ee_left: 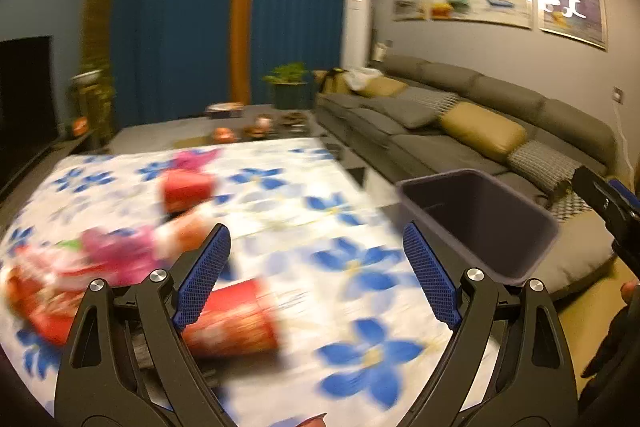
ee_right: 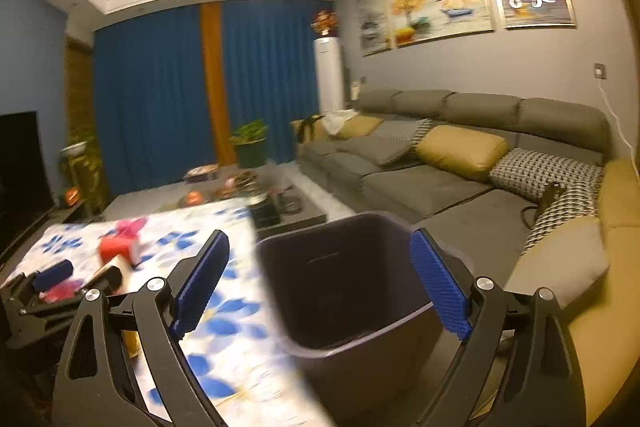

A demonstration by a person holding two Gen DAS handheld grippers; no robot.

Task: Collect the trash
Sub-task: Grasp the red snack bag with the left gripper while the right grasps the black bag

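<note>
A dark purple bin (ee_left: 480, 223) stands off the table's right edge; in the right wrist view the bin (ee_right: 352, 291) is right below my open, empty right gripper (ee_right: 320, 283). My left gripper (ee_left: 316, 275) is open and empty above the flowered tablecloth (ee_left: 304, 211). A red paper cup (ee_left: 236, 319) lies on its side just past the left finger (ee_left: 202, 277). A second red cup (ee_left: 186, 189) lies farther back. Pink and red wrappers (ee_left: 112, 255) lie at the left. The left gripper (ee_right: 52, 281) shows at the left of the right wrist view.
A grey sofa (ee_right: 440, 183) with yellow cushions runs along the right wall behind the bin. A dark coffee table (ee_right: 248, 195) with small items stands beyond the flowered table. A television (ee_left: 24, 99) is at the far left.
</note>
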